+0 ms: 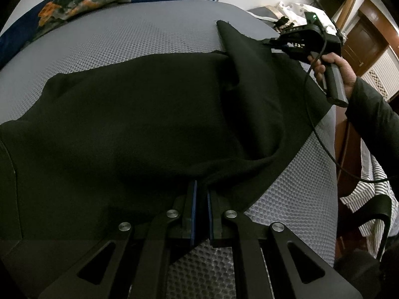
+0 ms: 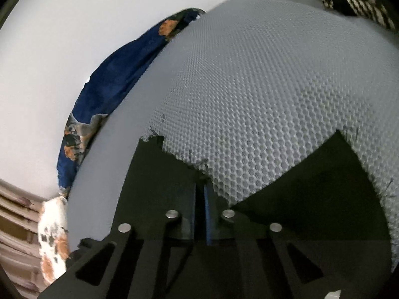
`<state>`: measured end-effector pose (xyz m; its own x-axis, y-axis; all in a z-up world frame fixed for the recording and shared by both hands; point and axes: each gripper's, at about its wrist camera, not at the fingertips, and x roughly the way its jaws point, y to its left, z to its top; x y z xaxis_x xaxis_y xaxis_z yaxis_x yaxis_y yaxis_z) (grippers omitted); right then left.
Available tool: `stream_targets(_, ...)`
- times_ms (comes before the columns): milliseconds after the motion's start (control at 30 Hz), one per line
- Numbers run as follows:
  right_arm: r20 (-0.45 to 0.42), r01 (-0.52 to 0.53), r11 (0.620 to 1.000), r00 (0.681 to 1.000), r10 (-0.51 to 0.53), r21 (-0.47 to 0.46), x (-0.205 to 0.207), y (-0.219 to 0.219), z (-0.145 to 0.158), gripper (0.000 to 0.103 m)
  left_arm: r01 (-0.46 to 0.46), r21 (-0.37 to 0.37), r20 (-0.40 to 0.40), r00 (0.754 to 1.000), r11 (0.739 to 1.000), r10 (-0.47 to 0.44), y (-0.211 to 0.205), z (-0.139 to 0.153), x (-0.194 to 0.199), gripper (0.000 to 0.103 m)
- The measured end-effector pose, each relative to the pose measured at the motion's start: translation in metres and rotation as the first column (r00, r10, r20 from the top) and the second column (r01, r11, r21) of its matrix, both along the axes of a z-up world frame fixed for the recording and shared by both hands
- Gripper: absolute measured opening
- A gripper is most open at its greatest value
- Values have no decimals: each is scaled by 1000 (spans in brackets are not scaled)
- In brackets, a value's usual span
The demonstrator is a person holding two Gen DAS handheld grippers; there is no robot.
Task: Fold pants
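Both grippers, left [image 1: 202, 189] and right [image 2: 199, 186], pinch black pants [image 1: 124, 124].

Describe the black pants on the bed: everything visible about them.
The pants are plain black, a matte, soft-looking fabric, spread mostly flat across the grey honeycomb-textured mattress cover. Their near edge is bunched and pinched between the blue pads of the left gripper. On the far right side, a portion is lifted off the bed into a raised peak, held by the right gripper, which is closed on a frayed-looking edge. A long crease runs between the two grips. No pockets or waistband are discernible.
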<state>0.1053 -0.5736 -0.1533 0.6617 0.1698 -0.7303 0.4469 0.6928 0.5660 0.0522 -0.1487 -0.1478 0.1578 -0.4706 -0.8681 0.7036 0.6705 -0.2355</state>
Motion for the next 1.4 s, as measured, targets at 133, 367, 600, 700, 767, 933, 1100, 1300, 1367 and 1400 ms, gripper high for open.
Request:
stream_targets(133,-7,-7,989,1000,6,-151,-15,12,30,3,-3,1,7,1000,1000,3,0,0,-1,8)
stream_targets(367,-103,29,908,991,-79,-419,-92,25,71,3,2,-5,19,1000,1000,-2,1,0,-3,8)
stream_targets(600,-269,87,914,941,-207,-397,-155,14,25,2,27,-16,31,999,1000,-26,1,-2,-6,9)
stream_targets(700,-287,120,918,927,-240,-379,-168,11,13,1,41,-5,44,998,999,-41,0,-1,-9,12)
stream_targets(767,-282,138,912,924,-260,-387,-174,11,18,1,51,6,53,997,999,-51,-1,-1,-11,14)
stream_targets(933,-293,152,911,915,-276,-384,-183,7,11,1,61,10,60,996,998,-62,-4,-1,-11,14)
stream_targets(1100,-293,176,913,910,-294,-369,-183,8,7,3,71,8,30,997,997,-71,-5,5,-7,21)
stream_targets(1300,-263,194,930,923,-281,-313,-192,0,15,15,49,-52,36,998,997,-47,13,27,-1,38)
stream_targets(1367,-230,185,935,938,-260,-301,-190,-5,26,16,29,-85,60,998,996,-24,22,37,5,40)
stream_targets(1400,-208,179,941,947,-243,-287,-187,-8,30,16,17,-107,70,997,994,-9,27,42,9,40)
